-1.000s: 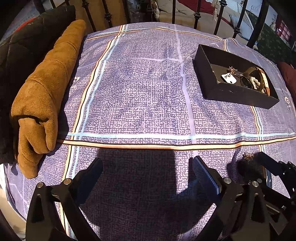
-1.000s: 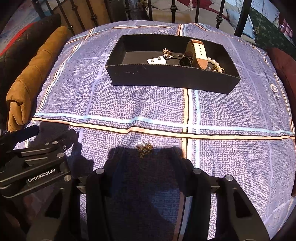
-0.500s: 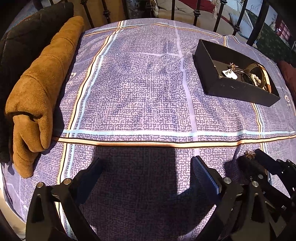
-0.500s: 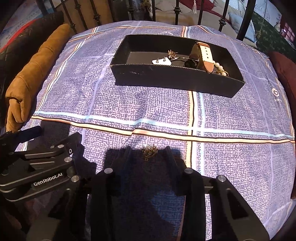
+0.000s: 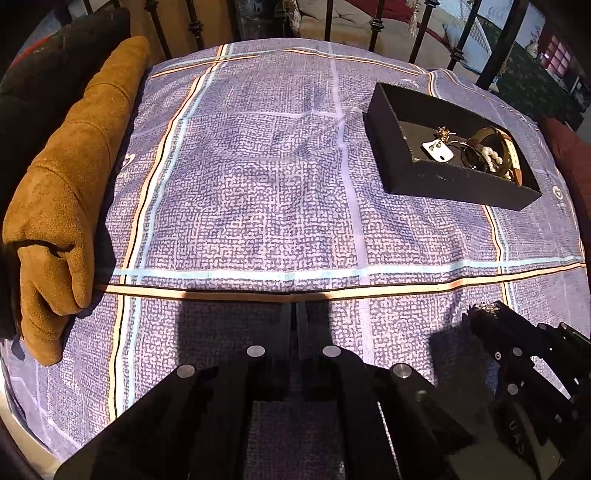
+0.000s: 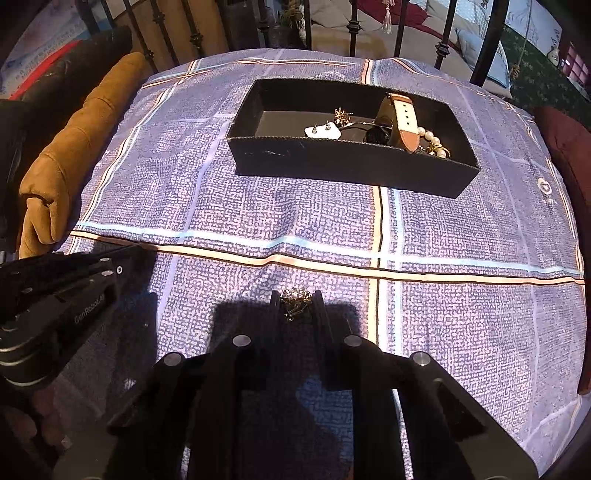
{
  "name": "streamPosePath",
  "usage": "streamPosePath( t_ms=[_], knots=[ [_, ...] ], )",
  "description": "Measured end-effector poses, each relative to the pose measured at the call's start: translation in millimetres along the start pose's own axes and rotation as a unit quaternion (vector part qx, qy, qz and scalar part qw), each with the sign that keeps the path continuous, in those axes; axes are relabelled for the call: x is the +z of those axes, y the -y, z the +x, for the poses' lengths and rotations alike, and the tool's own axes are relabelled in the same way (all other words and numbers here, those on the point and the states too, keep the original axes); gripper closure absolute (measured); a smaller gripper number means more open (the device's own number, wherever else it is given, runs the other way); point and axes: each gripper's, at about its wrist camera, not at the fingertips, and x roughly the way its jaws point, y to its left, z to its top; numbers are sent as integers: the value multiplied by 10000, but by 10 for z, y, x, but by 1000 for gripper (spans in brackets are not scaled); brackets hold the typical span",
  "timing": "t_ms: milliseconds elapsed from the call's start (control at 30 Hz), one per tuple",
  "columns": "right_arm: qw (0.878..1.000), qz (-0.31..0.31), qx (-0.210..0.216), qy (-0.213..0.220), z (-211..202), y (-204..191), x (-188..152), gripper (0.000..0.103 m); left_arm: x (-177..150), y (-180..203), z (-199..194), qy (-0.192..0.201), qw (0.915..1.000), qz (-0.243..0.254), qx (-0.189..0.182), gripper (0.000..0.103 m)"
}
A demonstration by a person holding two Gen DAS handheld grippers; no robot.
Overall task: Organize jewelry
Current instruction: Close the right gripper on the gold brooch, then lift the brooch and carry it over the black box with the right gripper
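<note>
A small gold cluster earring (image 6: 295,298) lies on the purple patterned cloth (image 6: 295,221), between the fingertips of my right gripper (image 6: 295,295). The jaws are closing, and both pads touch its sides. It also glints at that gripper's tip (image 5: 487,307) in the left wrist view. My left gripper (image 5: 299,314) is shut with nothing in it, resting low over the cloth to the left (image 6: 144,248). Beyond stands a black tray (image 6: 332,162) (image 5: 443,181) holding a watch with a tan strap (image 6: 404,118), a pearl bracelet (image 6: 430,138), a white earring card (image 6: 321,131) and another gold earring (image 6: 341,115).
A tan suede cushion (image 5: 62,184) lies along the cloth's left edge, with a dark cushion behind it. A black iron railing (image 6: 351,29) runs across the back. A dark red cushion (image 6: 565,147) sits at the right edge.
My left gripper went from wide open to shut. My right gripper's fingers narrowed around the gold earring. Neither hand moved from its place.
</note>
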Motion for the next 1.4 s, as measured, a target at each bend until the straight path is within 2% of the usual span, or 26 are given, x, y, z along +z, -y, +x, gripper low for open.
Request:
streamPosePath(
  t_ms=[100, 167, 300, 567, 1400],
  knots=[
    [10000, 12, 14, 45, -44, 25, 19, 86, -13, 77, 1, -6, 9996, 171, 202, 102],
    [10000, 26, 33, 77, -67, 42, 33, 86, -15, 82, -7, -37, 9997, 134, 188, 103],
    [9998, 79, 53, 145, -99, 90, 50, 86, -67, 82, -76, -112, 9996, -154, -224, 103],
    [9997, 125, 63, 182, -134, 170, 69, 86, -123, 416, -144, -63, 9996, 260, -45, 103],
    [9975, 399, -120, 572, -451, 664, 339, 86, 352, 908, -332, 226, 9985, 392, -322, 103]
  ],
)
